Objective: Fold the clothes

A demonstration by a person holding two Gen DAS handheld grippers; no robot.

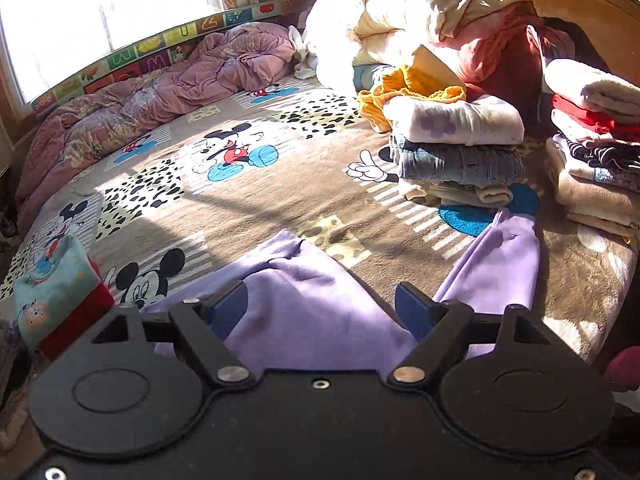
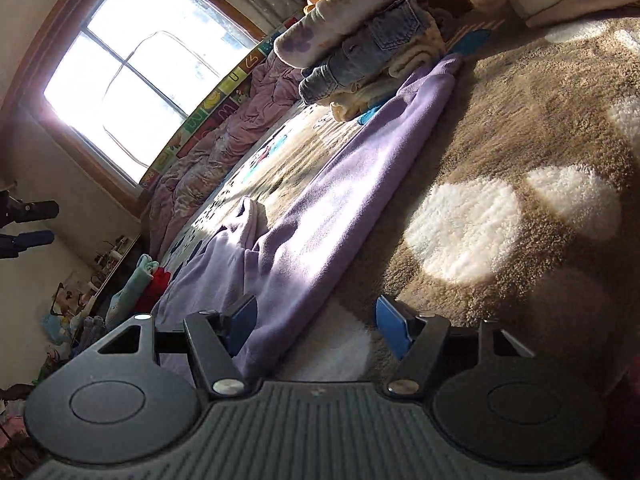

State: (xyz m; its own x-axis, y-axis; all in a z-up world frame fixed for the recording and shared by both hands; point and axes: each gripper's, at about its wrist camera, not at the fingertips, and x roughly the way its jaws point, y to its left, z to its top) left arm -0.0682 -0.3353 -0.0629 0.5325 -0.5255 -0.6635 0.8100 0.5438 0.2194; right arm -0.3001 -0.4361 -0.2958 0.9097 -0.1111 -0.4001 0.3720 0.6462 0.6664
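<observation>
Broadly, your bed (image 1: 280,184) carries everything: a brown plush blanket printed with cartoon mice, a rumpled mauve quilt (image 1: 160,92) along the window side, a heap of unfolded pale and red laundry (image 1: 440,20) at the head. Two stacks of folded clothes stand at the right, the nearer topped by a white fleece with purple flowers (image 1: 452,120) over blue denim (image 1: 460,164).

The lilac sweatshirt-type garment (image 1: 312,304) lies flat on the blanket right in front of you, one long sleeve (image 1: 504,256) reaching toward the nearer stack.

Left gripper (image 1: 322,312): fingers wide, poised above the lilac body, pinching nothing. Right gripper (image 2: 316,324): fingers moderately apart, low and rolled over beside the garment's long edge; one blue pad sits against the cloth, the other over bare blanket, nothing gripped.

To fold well, I'd judge you should take the sleeve or side edge cleanly, one layer pair only, and carry it across the body, keeping clear of the plush pile beneath. Smooth the ridge (image 2: 250,216) bunched mid-garment first.

Hard to read: the garment's near hem is hidden under both grippers; neckline not identifiable; the teal and red item (image 1: 60,292) at the bed's left edge is cut off.
</observation>
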